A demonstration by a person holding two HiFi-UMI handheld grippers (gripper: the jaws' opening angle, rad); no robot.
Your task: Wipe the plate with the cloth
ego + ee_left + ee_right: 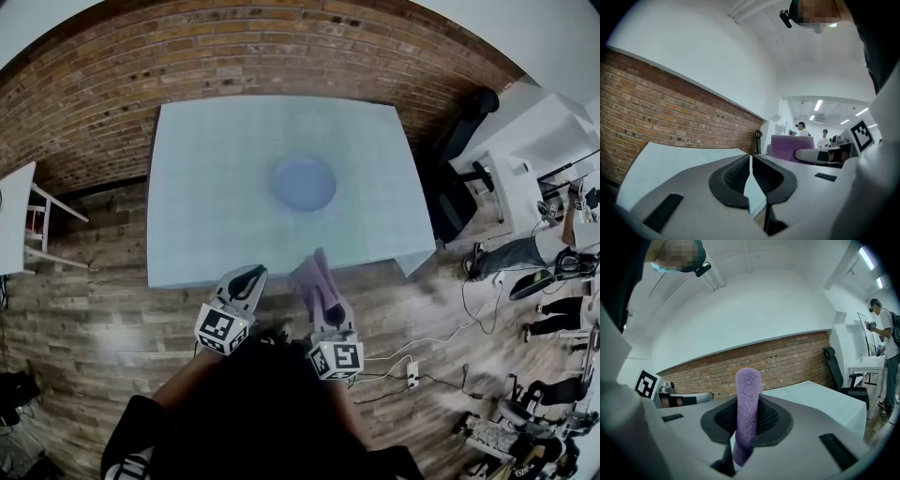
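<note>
Lab: brick wall (234,47), desks (553,127), floor cables (439,335).

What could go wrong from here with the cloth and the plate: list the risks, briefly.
1. The plate lies loose in the middle of the table. The left gripper is shut, empty and back at the table's near edge, so nothing steadies the plate, and wiping may just push it along.
2. The right gripper pinches the cloth as a narrow roll. Little fabric may meet the plate, and the hard jaw tips could scrape it.
</note>
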